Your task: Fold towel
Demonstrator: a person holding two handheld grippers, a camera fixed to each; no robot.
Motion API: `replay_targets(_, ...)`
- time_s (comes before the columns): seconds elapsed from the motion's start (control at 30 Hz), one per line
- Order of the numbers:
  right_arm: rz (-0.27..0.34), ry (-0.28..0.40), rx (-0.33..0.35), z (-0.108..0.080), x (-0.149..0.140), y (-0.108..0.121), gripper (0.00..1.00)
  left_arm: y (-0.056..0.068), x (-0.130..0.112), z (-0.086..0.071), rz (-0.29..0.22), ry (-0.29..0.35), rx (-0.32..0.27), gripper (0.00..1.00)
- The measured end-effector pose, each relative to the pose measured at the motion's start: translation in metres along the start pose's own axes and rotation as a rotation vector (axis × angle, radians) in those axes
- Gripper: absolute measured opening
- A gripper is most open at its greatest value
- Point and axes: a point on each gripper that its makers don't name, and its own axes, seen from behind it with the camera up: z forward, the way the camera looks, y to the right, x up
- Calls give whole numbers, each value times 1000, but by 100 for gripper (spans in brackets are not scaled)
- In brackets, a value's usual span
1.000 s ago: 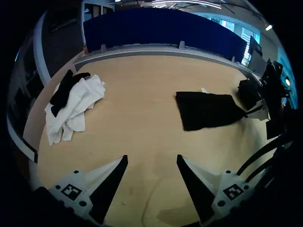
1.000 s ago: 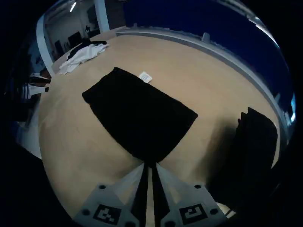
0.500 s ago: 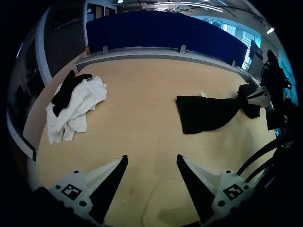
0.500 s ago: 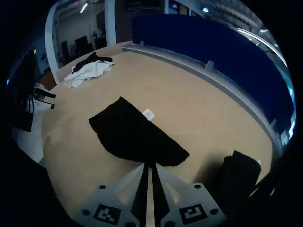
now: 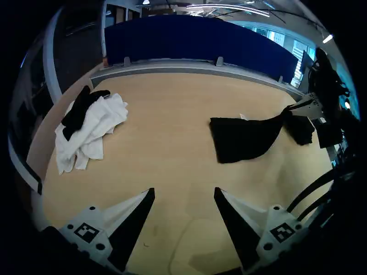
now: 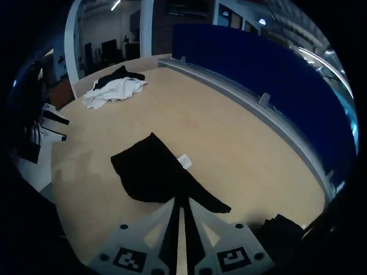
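This is an open-plan office, or a lab set up in one. Ahead of the left gripper (image 5: 183,189) stretches a broad, curved worktop (image 5: 174,119) of pale wood laminate. Along its far edge stands a dark blue divider screen (image 5: 192,36), the kind that separates rows of desks. The screen is held by grey clips (image 5: 219,61) on a grey rail (image 5: 183,68). Above and beyond the screen run long ceiling strip lights (image 5: 227,6), and far off to that gripper's right are tall windows (image 5: 298,46). Ahead and to the left of the right gripper (image 6: 181,200), past the worktop's end, rises a white column (image 6: 147,27). Beside the column, in a dimmer area, stand what look like dark monitors (image 6: 110,46).
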Motion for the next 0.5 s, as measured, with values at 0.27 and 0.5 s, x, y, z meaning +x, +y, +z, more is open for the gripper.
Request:
replay_targets(0.27,-48,22,41,16,32,-18,6,-3,1,-5,-12,9,2,96)
replay_targets(0.5,-115,33,113,47,62,-56,6,-11,2,-7,-42,23,17,96)
